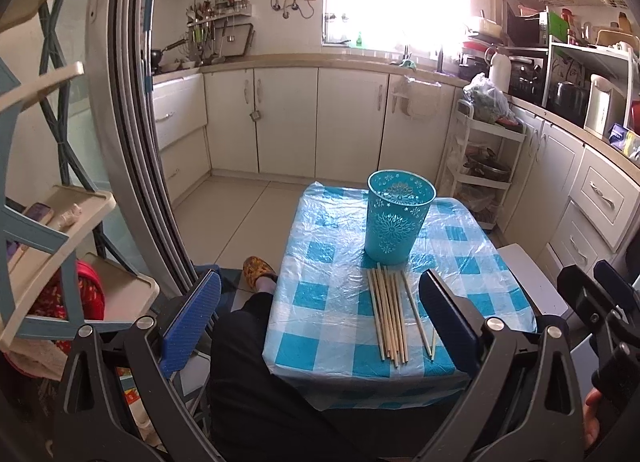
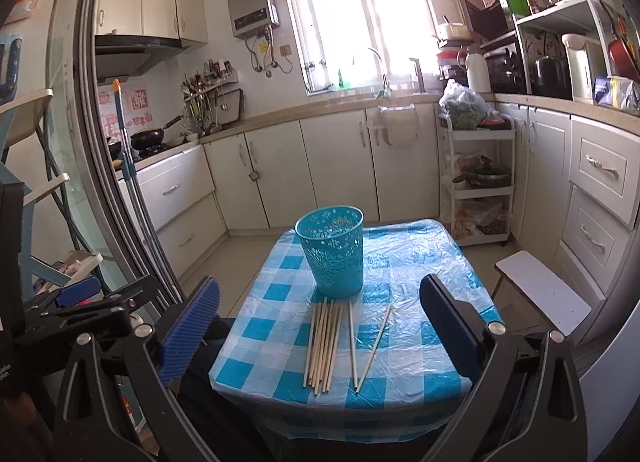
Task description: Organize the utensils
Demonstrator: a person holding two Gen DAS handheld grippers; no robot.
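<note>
Both held above the near edge of the checkered tabletop [image 2: 264, 294], nothing touched. Left gripper [image 1: 320, 318] spread wide, empty. Right gripper [image 2: 320, 322] likewise wide open, empty. Bundle of wooden chopsticks [image 2: 324, 346] lying flat at 6 o'clock of the teal perforated basket [image 2: 331, 250], far tips nearly at its base. 2 stray chopsticks [image 2: 372, 346] just beside the bundle at 3 o'clock.
</note>
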